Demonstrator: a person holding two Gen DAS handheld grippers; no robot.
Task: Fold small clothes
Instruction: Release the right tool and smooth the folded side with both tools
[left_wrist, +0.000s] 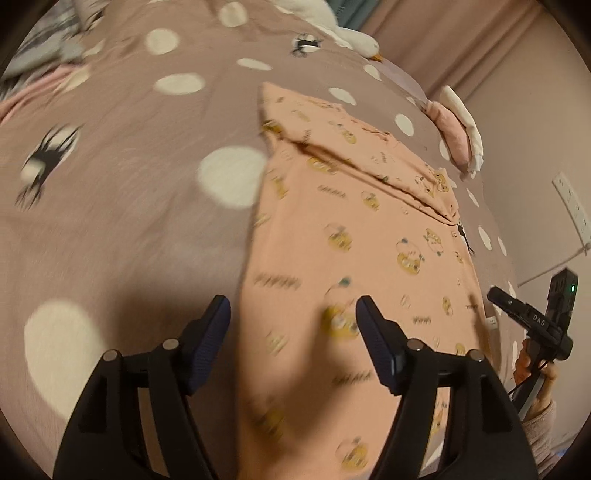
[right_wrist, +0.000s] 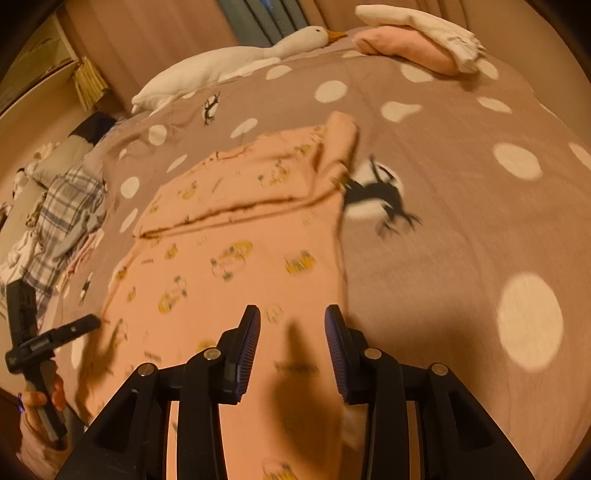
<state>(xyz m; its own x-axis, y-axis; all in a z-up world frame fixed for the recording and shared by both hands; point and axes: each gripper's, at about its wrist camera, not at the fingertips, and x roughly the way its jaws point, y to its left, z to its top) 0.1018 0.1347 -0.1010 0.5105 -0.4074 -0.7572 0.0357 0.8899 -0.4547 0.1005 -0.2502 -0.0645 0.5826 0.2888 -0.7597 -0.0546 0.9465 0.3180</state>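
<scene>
A: Left gripper (left_wrist: 293, 308)?
B: Jaws wide, nothing held; they hang over the left edge of the peach garment (left_wrist: 354, 236).
A: Right gripper (right_wrist: 292, 317)?
B: Jaws parted more narrowly, empty, above the garment near its right edge.
A: Beyond the jaws?
B: Garment flat on the spotted bed cover (right_wrist: 461, 206), its far end folded back. Farther off, folded clothes (right_wrist: 417, 40) and a plush goose (right_wrist: 229, 62).

Peach garment (left_wrist: 354, 229) dotted with yellow cartoon prints and small dark scribbles. Under it, a taupe bedspread (right_wrist: 461, 229) with cream polka dots and black bird figures. White plush goose (right_wrist: 229, 59), orange beak. Blue-grey plaid cloth (right_wrist: 62, 221) at the side. Gripper pads (right_wrist: 246, 350) dark blue on black.
</scene>
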